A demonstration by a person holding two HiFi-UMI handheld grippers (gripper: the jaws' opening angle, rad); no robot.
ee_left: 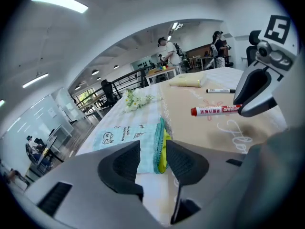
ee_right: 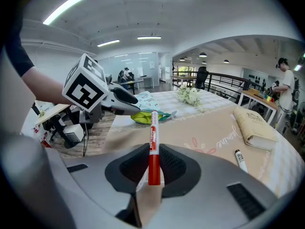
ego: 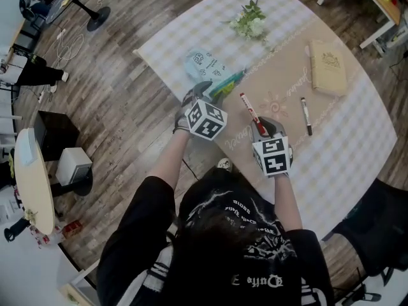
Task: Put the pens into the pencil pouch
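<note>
A light blue pencil pouch (ego: 205,64) with a green zipper edge lies on the table, its yellow-green inside showing at the mouth (ee_left: 163,151). My left gripper (ego: 208,90) is open just short of that mouth, and its pads touch nothing (ee_left: 152,163). My right gripper (ego: 262,130) is shut on a red marker (ee_right: 153,144), which points away from me toward the pouch (ee_right: 151,114). The same marker (ee_left: 217,110) shows at the right of the left gripper view. A black pen (ego: 306,115) lies loose on the beige runner to the right.
A cream notebook (ego: 328,67) lies at the far right of the runner. A small bunch of white flowers (ego: 250,21) sits at the table's far side. The table edge runs close by the left gripper, with wooden floor beyond it.
</note>
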